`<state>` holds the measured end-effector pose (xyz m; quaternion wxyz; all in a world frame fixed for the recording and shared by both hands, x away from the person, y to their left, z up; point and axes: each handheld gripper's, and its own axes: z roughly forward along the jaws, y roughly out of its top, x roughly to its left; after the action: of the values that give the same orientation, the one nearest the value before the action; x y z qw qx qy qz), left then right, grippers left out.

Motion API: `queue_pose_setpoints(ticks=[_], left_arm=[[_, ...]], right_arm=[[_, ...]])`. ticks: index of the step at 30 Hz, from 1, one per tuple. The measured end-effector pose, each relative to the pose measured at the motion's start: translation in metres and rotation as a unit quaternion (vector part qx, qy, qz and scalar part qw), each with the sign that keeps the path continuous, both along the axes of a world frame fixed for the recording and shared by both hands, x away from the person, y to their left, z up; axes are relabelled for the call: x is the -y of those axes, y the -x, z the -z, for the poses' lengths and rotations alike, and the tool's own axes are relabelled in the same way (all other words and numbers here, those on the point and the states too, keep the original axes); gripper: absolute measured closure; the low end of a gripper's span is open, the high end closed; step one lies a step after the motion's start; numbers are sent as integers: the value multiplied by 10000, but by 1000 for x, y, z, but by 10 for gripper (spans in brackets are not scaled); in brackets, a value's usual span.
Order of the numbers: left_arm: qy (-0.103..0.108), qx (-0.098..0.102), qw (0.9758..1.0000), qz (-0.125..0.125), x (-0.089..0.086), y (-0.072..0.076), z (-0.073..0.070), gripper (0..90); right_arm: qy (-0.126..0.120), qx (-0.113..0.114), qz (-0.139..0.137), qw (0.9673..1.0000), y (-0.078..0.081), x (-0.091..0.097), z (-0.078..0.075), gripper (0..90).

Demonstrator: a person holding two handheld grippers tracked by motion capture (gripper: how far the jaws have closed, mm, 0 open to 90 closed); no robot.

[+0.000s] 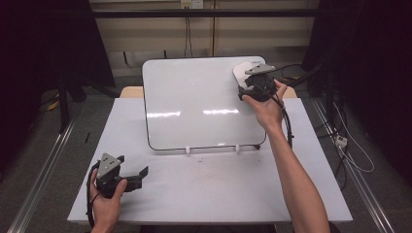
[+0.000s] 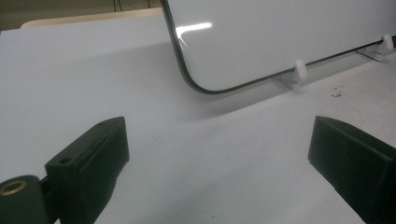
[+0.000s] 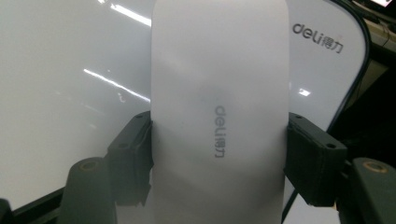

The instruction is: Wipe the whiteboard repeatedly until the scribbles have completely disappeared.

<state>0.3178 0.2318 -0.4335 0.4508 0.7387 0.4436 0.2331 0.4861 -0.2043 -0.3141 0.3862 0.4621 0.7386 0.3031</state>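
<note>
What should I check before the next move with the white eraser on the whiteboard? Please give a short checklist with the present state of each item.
1. Right tool closed on the eraser: ok, both jaws press on its long sides.
2. Eraser straight between the jaws: ok, it runs up the middle in the right gripper view.
3. Eraser at the whiteboard: ok, it is at the top right corner, beside the printed logo; whether it touches the surface, cannot tell.
4. Marks left on the board to wipe: cannot tell, the surface looks clean apart from light reflections.
5. Whiteboard seated in its two white clips: ok.
6. Left tool out of the way: ok, open, low over the table, in front of the board.
</note>
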Motion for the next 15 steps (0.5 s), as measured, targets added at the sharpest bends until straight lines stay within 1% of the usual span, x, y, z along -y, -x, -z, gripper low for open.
queue_pose_setpoints(ticks=[2,4,6,10,15], left_arm=[[25,-13,10000,-14,-1,0,1,51],[8,-22,10000,-15,-1,-1,1,51],[12,-21,10000,-10,-1,-1,1,51],[-7,5,10000,20,0,-1,0,51],[1,-7,10000,14,0,-1,0,51]], right_arm=[[15,6,-9,10000,-1,-1,-1,321],[55,0,-2,10000,-2,-3,-1,320],[53,20,-65,10000,-1,-6,-1,320],[181,35,-257,9995,0,-18,2,320],[347,26,-502,9981,5,-40,8,321]])
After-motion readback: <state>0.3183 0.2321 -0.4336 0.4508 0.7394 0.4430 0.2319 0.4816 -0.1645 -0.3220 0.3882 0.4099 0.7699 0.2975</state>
